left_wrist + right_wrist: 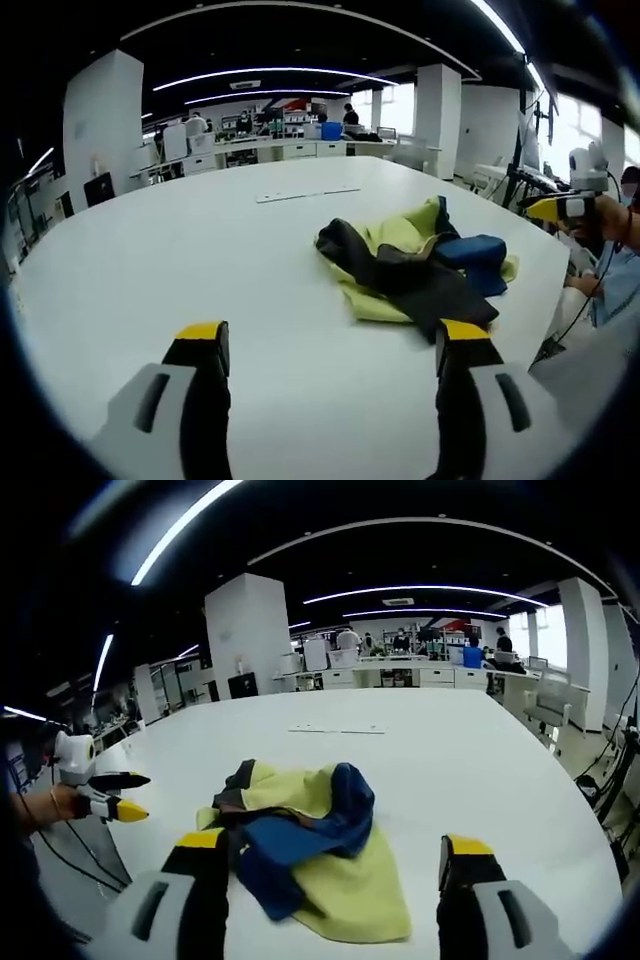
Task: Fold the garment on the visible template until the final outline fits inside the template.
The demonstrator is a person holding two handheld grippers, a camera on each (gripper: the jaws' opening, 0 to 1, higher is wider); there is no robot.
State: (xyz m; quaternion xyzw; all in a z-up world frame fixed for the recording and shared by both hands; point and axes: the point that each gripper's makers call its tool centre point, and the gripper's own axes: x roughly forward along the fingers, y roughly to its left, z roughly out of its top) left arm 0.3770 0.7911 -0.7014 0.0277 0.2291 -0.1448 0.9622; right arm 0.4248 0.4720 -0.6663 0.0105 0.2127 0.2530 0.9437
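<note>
We saw the garment (300, 840) lying crumpled on the white counter (200, 250), just ahead of the right claw (330, 865) and between its 2 wide, empty jaws. From the left claw (330, 350), also wide and holding nothing, it lay farther ahead and to the right. We judged the right claw nearer for the first pull.

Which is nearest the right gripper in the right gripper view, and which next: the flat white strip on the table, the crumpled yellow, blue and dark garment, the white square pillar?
1. The crumpled yellow, blue and dark garment, just ahead of the open right gripper, between its jaws.
2. The flat white strip, farther along the white table, mid-table.
3. The white square pillar, beyond the table's far edge, upper left.
</note>
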